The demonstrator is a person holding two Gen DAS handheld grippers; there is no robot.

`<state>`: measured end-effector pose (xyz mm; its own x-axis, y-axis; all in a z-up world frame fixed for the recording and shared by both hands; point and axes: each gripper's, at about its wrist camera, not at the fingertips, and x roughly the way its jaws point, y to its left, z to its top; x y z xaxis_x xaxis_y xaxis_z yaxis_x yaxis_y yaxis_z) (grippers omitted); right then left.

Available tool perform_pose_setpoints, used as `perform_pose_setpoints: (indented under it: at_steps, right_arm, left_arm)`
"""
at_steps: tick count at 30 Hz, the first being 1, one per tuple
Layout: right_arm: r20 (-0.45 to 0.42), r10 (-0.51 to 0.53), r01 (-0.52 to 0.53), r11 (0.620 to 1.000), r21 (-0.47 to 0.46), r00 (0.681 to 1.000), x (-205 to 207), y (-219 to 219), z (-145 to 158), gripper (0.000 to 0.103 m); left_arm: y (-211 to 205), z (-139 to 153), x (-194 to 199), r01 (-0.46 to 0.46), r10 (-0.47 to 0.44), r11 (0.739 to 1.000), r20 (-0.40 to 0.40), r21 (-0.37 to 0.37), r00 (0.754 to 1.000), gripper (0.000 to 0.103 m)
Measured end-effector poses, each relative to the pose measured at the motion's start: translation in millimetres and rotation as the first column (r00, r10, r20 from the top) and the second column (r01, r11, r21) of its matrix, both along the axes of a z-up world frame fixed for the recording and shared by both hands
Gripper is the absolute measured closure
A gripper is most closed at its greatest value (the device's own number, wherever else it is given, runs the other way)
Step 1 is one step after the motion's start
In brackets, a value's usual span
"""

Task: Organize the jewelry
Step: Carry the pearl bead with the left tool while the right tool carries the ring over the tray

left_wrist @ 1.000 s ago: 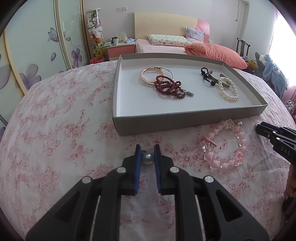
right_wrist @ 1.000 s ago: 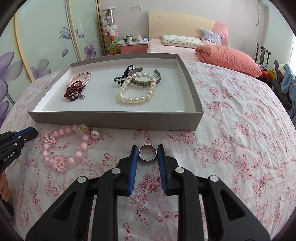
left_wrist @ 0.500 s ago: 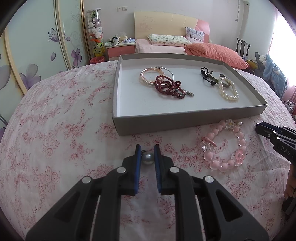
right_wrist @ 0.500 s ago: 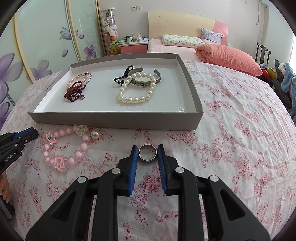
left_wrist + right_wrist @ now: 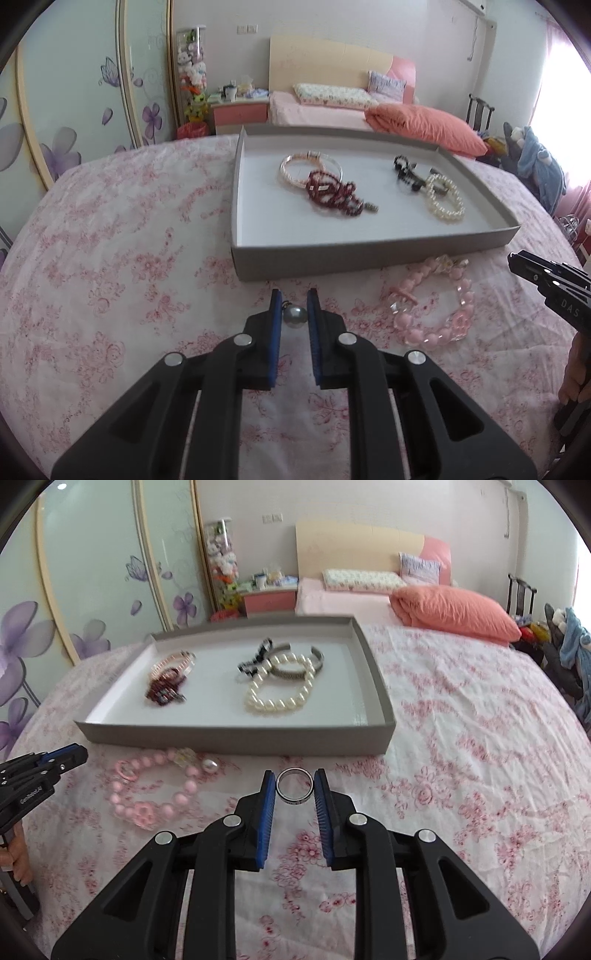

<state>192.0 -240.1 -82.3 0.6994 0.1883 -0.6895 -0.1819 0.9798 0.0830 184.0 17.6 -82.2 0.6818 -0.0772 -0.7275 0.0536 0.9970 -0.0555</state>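
Observation:
My left gripper [image 5: 294, 300] is shut on a grey pearl earring [image 5: 294, 316], held just above the floral cloth in front of the grey tray [image 5: 332, 254]. My right gripper [image 5: 294, 780] is shut on a silver ring [image 5: 294, 785], also just before the tray [image 5: 236, 738]. The tray holds a pink bangle [image 5: 295, 168], dark red beads [image 5: 332, 192], a black bead piece [image 5: 404, 173], a white pearl bracelet [image 5: 277, 698] and a silver cuff [image 5: 299, 668]. A pink bead bracelet [image 5: 432, 306] lies on the cloth between the grippers; it also shows in the right wrist view [image 5: 155, 786].
A loose white pearl [image 5: 209, 765] lies by the pink bracelet. The table is round with a pink floral cloth [image 5: 461, 757]. Behind it stand a bed with an orange pillow [image 5: 454, 613], a nightstand [image 5: 240, 114] and sliding wardrobe doors [image 5: 74, 92].
Both grippers have lifted and tilted slightly with their pieces still held; the views are a little blurred from motion. The jewelry on the cloth and in the tray has not moved.

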Motion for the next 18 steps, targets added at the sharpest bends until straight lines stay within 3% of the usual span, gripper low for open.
perform_pose_setpoints:
  at_steps: [9,18]
  right_arm:
    - [0.155,0.026,-0.033,0.999,0.040,0.988,-23.5,10.3,40.6,0.080]
    - [0.347,0.016,-0.045,0.996,0.077,0.938,-51.1,8.9,81.9,0.080]
  left_arm:
    - [-10.4,35.8,-20.8,-0.012,0.009,1.000,0.142,0.016,0.990,0.089]
    - [-22.7,78.3,-46.8,-0.041,0.027,0.998,0.328,0.039,0.944,0.089]
